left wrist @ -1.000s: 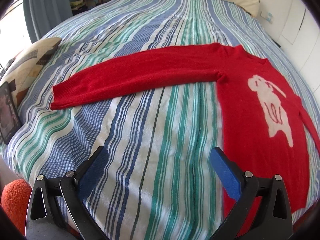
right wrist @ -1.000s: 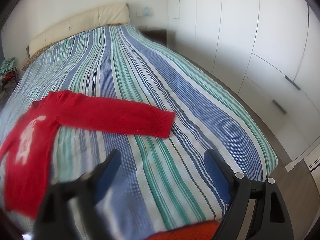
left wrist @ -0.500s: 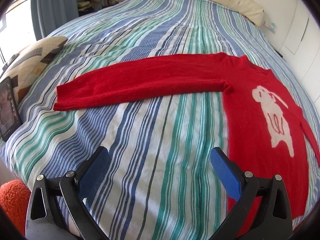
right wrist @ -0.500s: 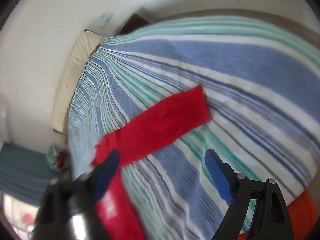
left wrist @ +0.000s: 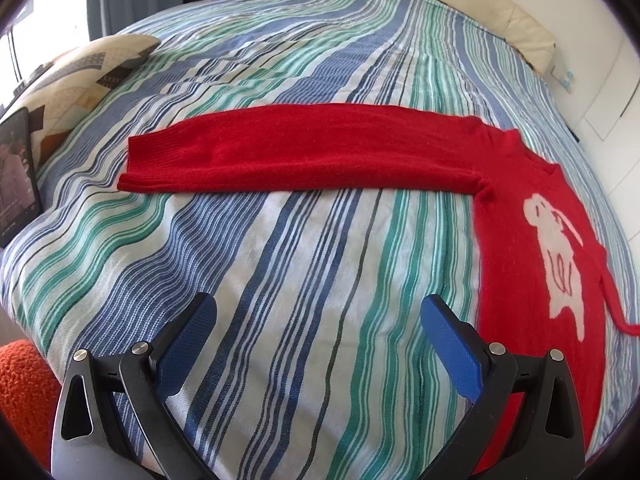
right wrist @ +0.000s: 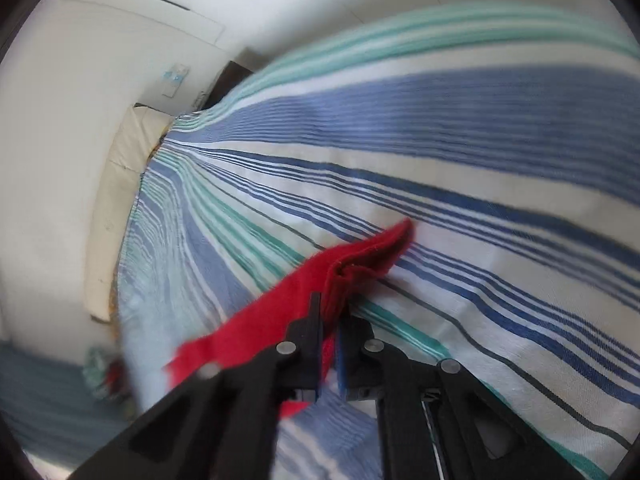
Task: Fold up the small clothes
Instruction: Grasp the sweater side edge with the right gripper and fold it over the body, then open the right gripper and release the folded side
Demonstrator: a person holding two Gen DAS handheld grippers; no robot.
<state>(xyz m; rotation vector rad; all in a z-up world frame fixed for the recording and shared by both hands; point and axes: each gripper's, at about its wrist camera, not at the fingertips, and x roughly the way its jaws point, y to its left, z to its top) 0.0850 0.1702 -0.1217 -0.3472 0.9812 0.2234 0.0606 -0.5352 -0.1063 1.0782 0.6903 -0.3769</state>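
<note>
Our right gripper (right wrist: 330,312) is clamped on the red sweater (left wrist: 320,152) cuff — frame centre; fabric bunches there. Our left gripper (left wrist: 320,320) hangs jaws apart over the striped bedspread (left wrist: 280,260).

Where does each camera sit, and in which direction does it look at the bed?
Left wrist: sits behind the open left tongs, looks down across the striped bed cover at the red sweater, its sleeve spread flat.
Right wrist: sits behind the right tongs, rolled sideways, close to the bed; the tongs are shut on the sweater's other cuff.
Shared: red sweater, bed cover, cream headboard. No hand shows in either.
</note>
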